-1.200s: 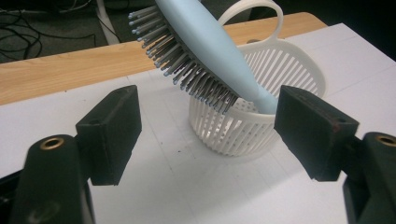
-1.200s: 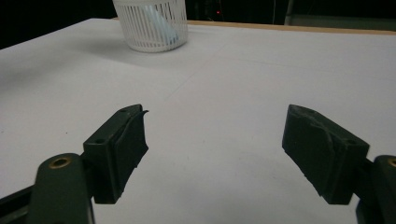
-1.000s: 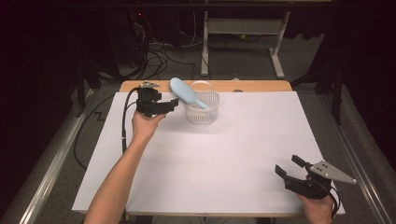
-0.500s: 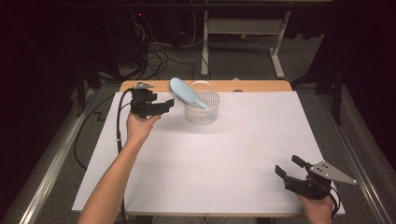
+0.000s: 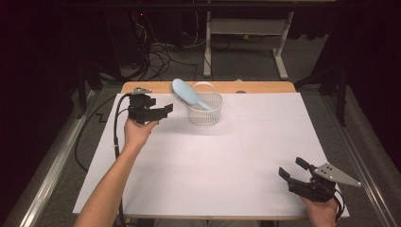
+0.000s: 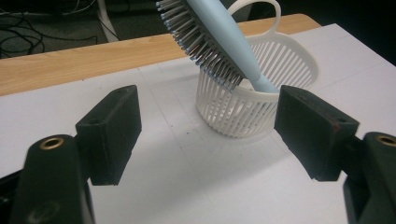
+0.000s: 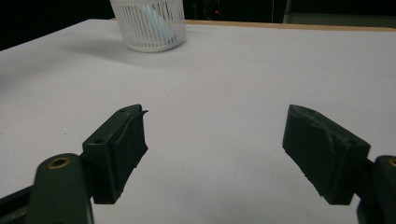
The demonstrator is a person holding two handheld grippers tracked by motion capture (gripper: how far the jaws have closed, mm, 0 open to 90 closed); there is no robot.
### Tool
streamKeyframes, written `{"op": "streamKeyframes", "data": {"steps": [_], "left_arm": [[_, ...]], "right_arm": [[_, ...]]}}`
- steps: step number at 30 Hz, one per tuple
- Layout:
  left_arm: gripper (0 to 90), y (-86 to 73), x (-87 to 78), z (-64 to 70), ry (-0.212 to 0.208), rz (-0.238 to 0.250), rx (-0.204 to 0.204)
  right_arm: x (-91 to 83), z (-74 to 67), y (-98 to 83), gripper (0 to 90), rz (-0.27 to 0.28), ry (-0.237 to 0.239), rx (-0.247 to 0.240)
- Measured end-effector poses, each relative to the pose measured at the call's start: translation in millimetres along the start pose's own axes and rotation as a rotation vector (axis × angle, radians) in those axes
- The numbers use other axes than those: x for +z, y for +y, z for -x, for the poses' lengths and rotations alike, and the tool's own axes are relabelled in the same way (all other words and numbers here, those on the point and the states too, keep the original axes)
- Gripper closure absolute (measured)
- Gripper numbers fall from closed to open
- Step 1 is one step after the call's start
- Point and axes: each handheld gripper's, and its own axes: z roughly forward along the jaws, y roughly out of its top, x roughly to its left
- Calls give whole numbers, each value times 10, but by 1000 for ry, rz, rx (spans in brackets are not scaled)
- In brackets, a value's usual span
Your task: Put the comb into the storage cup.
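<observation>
With its jaws spread and empty, the left gripper [image 5: 166,109] near the desk's far edge could knock the leaning hairbrush [image 5: 187,92] and tip the light basket [image 5: 204,115]

A light blue hairbrush [image 5: 187,93] stands handle-down in a small white slatted basket [image 5: 204,113], leaning toward ten o'clock, its bristled head jutting out over the rim with the grey bristles facing down. The round basket, with a loop handle at its far rim, sits upright at the desk's twelve o'clock edge.
</observation>
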Motion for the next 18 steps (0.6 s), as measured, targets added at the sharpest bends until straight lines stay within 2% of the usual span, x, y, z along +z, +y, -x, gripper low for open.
{"op": "streamKeyframes", "data": {"steps": [11,15,18], "left_arm": [[226,-72,-114,-37,2,16,-4],[206,-98,-156,-59,-13,30,-9],[206,-116,-174,-71,-8,20,-12]], "right_arm": [[3,-5,2,218,-1,1,-2],[2,-9,2,218,-1,1,-3],[3,-10,2,218,-1,0,-4]]}}
